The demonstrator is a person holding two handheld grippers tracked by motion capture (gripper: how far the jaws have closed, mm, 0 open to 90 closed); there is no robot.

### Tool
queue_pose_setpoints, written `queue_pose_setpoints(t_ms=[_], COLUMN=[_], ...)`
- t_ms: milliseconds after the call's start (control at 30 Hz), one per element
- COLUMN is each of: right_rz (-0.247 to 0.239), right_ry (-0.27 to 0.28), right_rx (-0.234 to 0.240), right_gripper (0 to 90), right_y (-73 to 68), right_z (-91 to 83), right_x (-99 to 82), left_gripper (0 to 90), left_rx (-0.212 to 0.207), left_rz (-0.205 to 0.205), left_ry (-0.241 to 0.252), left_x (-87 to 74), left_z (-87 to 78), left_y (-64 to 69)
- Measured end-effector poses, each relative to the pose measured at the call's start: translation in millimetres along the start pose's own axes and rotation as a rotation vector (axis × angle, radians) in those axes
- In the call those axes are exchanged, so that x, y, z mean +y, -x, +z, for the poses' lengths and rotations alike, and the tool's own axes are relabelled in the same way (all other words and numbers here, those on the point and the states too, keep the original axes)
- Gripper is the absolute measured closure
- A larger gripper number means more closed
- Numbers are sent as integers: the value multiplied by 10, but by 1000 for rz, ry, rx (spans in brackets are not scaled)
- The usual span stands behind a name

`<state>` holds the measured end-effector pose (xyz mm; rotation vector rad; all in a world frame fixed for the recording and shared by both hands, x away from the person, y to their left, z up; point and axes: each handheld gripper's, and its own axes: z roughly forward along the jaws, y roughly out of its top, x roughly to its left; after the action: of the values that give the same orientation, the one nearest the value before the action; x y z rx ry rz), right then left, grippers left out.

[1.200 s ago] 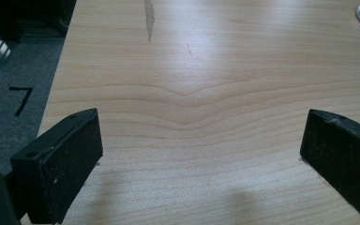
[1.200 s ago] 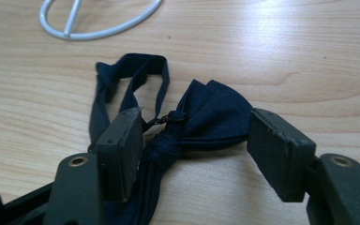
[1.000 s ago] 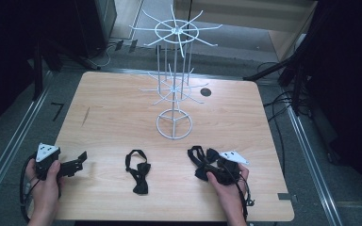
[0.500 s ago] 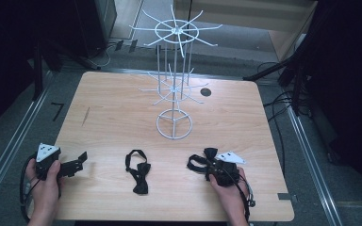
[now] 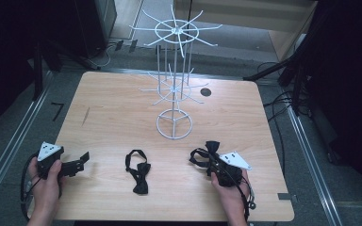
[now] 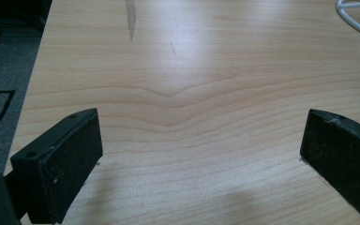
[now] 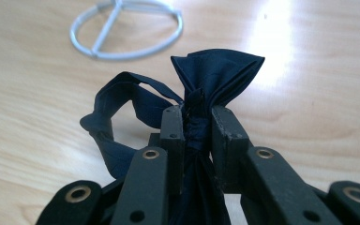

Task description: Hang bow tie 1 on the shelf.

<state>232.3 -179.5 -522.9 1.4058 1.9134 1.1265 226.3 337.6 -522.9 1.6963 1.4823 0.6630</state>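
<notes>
Item one: bow tie (image 7: pixel 201 79), dark, near the desk's (image 5: pixel 118 113) front edge toward its right corner. Our right tongs (image 7: pixel 198 123) had just been closing and were clamped across its knot, one wing fanned beyond the tips, the strap looped off to one side; we judged the knot the firmest place to hold it for lifting toward the rack (image 5: pixel 174 89), which stood mid-desk.

Item two: second tie (image 5: pixel 138 172), lying loose at the front edge, middle.

Item three: left tongs (image 5: pixel 78 164), front left corner, spread wide and empty, probably waiting.

The right gripper view gave the pinch itself; the high view gave the layout.
</notes>
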Motion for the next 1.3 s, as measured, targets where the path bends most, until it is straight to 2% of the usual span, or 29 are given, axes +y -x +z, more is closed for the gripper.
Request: queue_pose_setpoints(t_ms=[33,133,233,400,433,600,633,733,767,1100,1300], right_rz=[9,16,19,-3,-2,18,35,28,7,15,4], right_ry=[32,54,83,129,152,194,206,212,218,260,296], right_rx=[13,27,10,-9,-17,-31,-34,-40,-49,-21,-25], right_gripper=[773,770,768,767,766,766,765,765,765,765,764], right_y=[5,17,30,44,70,139,167,173,165,132,91], right_z=[-41,-73,-125,-215,-265,-330,-354,-376,-398,-434,-459], right_x=[31,68,151,272,339,442,473,497,521,698,826], left_gripper=[0,0,0,0,0,0,0,0,0,0,0], left_rx=[-4,-12,-15,-20,-20,-17,-17,-17,-16,-16,-17], left_rz=[5,13,15,8,8,11,11,8,7,7,8], left_ry=[5,4,5,4,4,2,2,1,-1,-1,-1], left_x=[2,5,4,5,6,6,6,7,8,8,8], left_z=[4,6,4,7,9,8,9,14,15,15,15], left_y=[5,9,10,1,2,4,4,4,3,4,4])
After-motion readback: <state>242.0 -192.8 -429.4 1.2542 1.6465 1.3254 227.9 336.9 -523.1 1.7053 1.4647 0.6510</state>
